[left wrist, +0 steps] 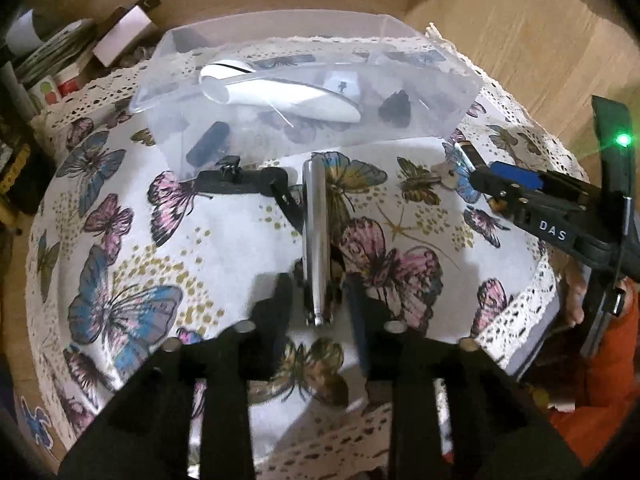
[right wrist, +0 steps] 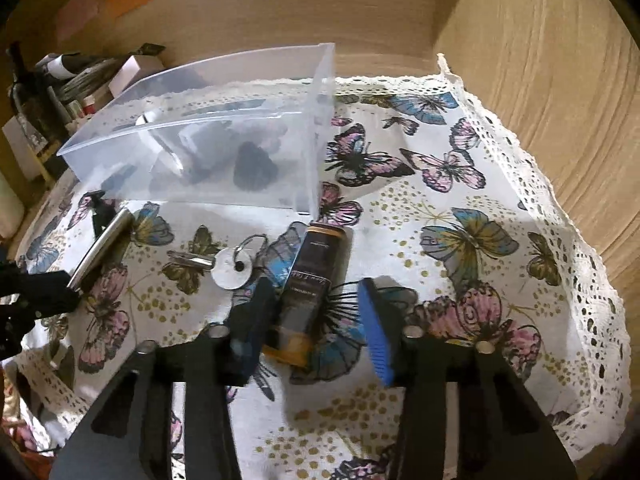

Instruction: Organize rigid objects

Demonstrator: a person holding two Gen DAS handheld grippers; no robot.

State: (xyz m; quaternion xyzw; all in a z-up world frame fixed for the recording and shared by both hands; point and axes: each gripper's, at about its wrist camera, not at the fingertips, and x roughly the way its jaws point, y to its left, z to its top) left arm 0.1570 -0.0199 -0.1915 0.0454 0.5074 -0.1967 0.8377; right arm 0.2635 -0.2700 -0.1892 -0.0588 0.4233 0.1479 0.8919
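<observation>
The left gripper (left wrist: 318, 300) stands open around the near end of a polished silver metal tube (left wrist: 316, 236), which lies flat on the butterfly-print cloth surface (left wrist: 132, 280) and points toward the clear plastic storage box (left wrist: 440, 120) just beyond its far tip. The tube looks stiff, smooth and probably slippery, with some weight for its width. A hold near its end may let it pivot or slide between the pads, so a grip nearer its middle, square across the narrow width, seems safer

The right gripper (right wrist: 316, 320) is also open, its jaws standing on either side of a dark cylindrical bottle with a gold band and printed label (right wrist: 310, 284) that lies on its side on the same cloth, its far end close to the box's near corner. The bottle appears rigid and light to moderate in weight. Being round, it could roll as the pads close, so taking it across the labelled middle looks best

Beside the bottle lies a silver key on a wire ring (right wrist: 224, 266), thin and flat against the cloth, likely awkward to pinch. Inside the box a glossy white elongated object (left wrist: 276, 88) and a dark chunky item (left wrist: 396, 108) already rest. A black clip-like piece (left wrist: 240, 180) lies against the box's front wall, left of the tube
</observation>
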